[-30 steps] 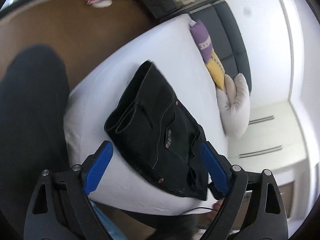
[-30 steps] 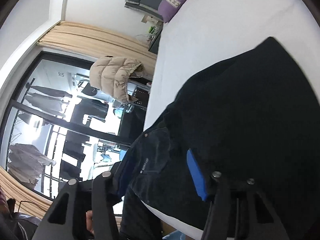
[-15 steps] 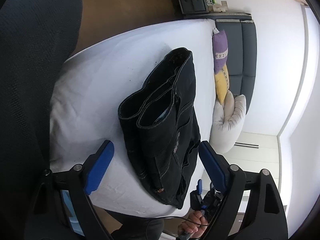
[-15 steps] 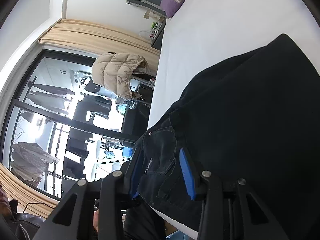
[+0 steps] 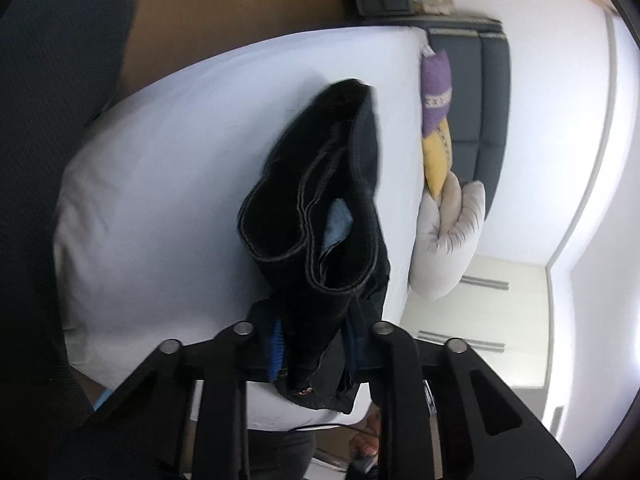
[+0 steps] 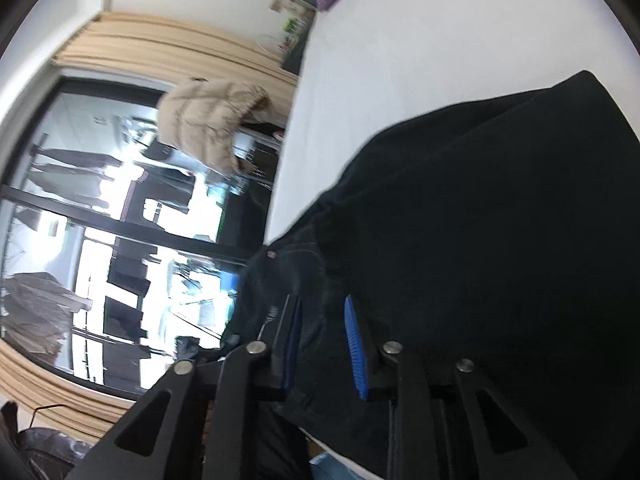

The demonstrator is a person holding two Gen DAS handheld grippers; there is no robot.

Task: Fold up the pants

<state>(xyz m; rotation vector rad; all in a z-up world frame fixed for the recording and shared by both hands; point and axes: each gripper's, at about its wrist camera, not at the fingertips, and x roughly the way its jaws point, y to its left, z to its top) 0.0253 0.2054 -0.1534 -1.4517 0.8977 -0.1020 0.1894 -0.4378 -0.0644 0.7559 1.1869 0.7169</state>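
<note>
The black pants (image 5: 332, 216) lie folded into a thick bundle on the white bed (image 5: 168, 184), leg hems facing the left wrist camera. My left gripper (image 5: 316, 344) is shut on the near end of the bundle, blue pads pressed into the cloth. In the right wrist view the pants (image 6: 500, 240) fill the right half of the frame. My right gripper (image 6: 324, 340) is shut on a fold of the pants near the waistband rivet.
Purple (image 5: 436, 92), yellow (image 5: 438, 160) and pale grey cushions (image 5: 448, 248) line the bed's far side by a dark sofa (image 5: 492, 112). A dark chair back (image 5: 44, 120) is at left. A large window (image 6: 100, 240) and a beige jacket (image 6: 208, 124) are beyond the bed.
Both grippers were open around the pants and have closed on the cloth. The left gripper has moved in to the bundle's near end, and the bundle has lifted and bunched.
</note>
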